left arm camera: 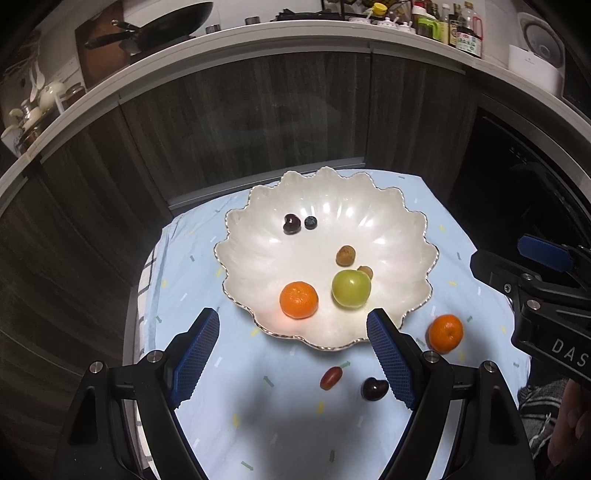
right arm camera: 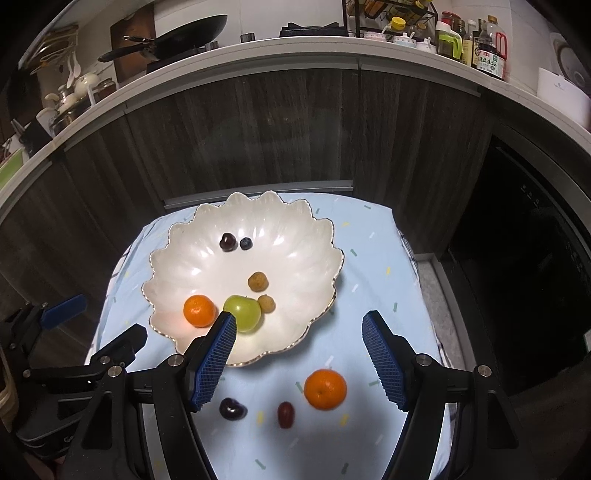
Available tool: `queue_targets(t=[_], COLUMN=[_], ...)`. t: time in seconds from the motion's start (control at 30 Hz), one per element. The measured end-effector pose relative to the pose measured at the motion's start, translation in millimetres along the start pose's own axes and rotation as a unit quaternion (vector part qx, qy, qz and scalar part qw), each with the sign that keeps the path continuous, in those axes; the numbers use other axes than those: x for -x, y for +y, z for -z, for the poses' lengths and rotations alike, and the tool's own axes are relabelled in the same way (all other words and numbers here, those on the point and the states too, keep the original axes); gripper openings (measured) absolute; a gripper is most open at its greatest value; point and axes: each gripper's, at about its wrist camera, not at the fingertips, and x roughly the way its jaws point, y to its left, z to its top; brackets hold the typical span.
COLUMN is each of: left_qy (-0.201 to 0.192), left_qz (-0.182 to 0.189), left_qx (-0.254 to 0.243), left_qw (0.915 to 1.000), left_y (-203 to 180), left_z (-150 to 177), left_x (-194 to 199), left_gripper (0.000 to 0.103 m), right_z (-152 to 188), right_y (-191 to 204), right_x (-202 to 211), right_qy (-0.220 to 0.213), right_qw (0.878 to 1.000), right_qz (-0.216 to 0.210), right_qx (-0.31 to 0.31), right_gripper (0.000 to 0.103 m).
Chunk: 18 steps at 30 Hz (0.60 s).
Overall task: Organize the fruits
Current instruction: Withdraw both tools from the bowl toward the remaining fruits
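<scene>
A white scalloped bowl (left arm camera: 406, 236) (right arm camera: 177, 266) sits on a light blue cloth. In it lie a mandarin (left arm camera: 298, 300) (right arm camera: 199, 311), a green apple (left arm camera: 351, 288) (right arm camera: 243, 310), two small brown fruits (left arm camera: 345, 255) (right arm camera: 258, 281), a dark cherry (left arm camera: 291, 223) (right arm camera: 228, 242) and a blueberry (left arm camera: 310, 222) (right arm camera: 245, 243). On the cloth in front lie a second mandarin (left arm camera: 445, 333) (right arm camera: 325, 389), a red grape (left arm camera: 331, 378) (right arm camera: 286, 414) and a dark cherry (left arm camera: 374, 388) (right arm camera: 232, 408). My left gripper (left arm camera: 293, 354) is open and empty above the bowl's near rim. My right gripper (right arm camera: 299, 358) is open and empty above the loose mandarin.
The blue cloth (left arm camera: 229, 424) (right arm camera: 376, 258) covers a small table before dark wood cabinets (left arm camera: 258, 110). A white counter above holds a pan (right arm camera: 177, 33) and bottles (right arm camera: 487, 48). The table drops off left and right; a dark appliance (right arm camera: 535, 258) stands right.
</scene>
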Motion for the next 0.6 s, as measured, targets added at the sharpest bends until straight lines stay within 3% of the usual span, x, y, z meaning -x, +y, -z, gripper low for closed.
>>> queue_targets(t=[0.6], left_qy=[0.011], left_qz=[0.021], left_qx=[-0.046], left_qw=[0.9987], left_y=[-8.4], left_z=[31.3], left_x=[-14.8], left_gripper=[0.082], right_z=[42.1], right_y=[0.7], right_x=[-10.9], right_qy=[0.019], right_qw=[1.000], right_qz=[0.009], right_qx=[-0.022], right_gripper=[0.072])
